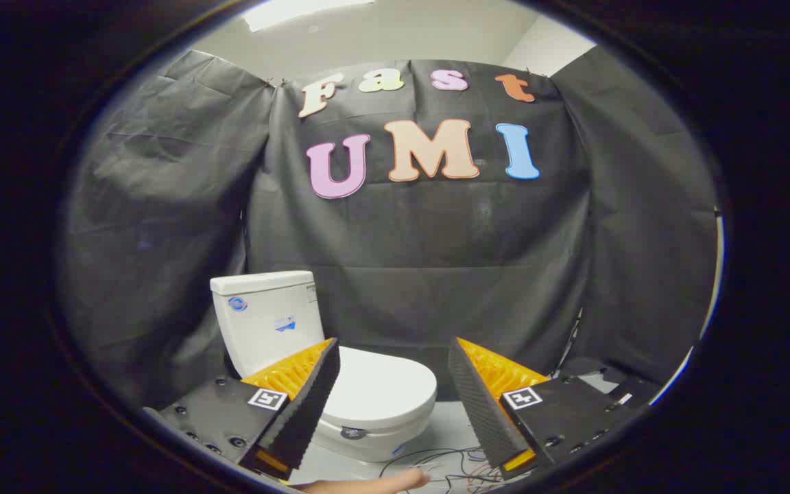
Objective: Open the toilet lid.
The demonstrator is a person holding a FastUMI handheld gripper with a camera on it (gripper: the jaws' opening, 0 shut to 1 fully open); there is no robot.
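Gripper view: looks forward and slightly down into a booth; both fingers frame the lower part of the scene.
Floor: pale grey, smooth (450,429); bare patch between the toilet base and the right finger.
Walls: black cloth (436,233), creased, hung on three sides; folds gather at the corner behind the tank.
Ceiling: white, with a bright light panel (299,10) above the cloth's top edge.
Toilet: white (367,405), standing on the floor against the left part of the back wall, ahead of the fingers and left of centre.
Tank: upright behind the bowl (265,315), stickers on its front, top cover on.
Lid: down, flat on the seat (381,387); its front rim curves toward the gap between the fingers; left edge hidden behind the left finger.
Gripper: (391,398) fingers spread wide, nothing between them, touching nothing; lid lies beyond the tips.
Wires: thin loose strands (443,463) on the floor near the right finger's base.
Hand: part of a finger (374,484) low down between the finger bases.
Open room: clear floor to the right of the bowl up to the back cloth; dark gear (607,381) sits at the right wall's foot.
Tight side: left, where tank and bowl stand near the cloth.
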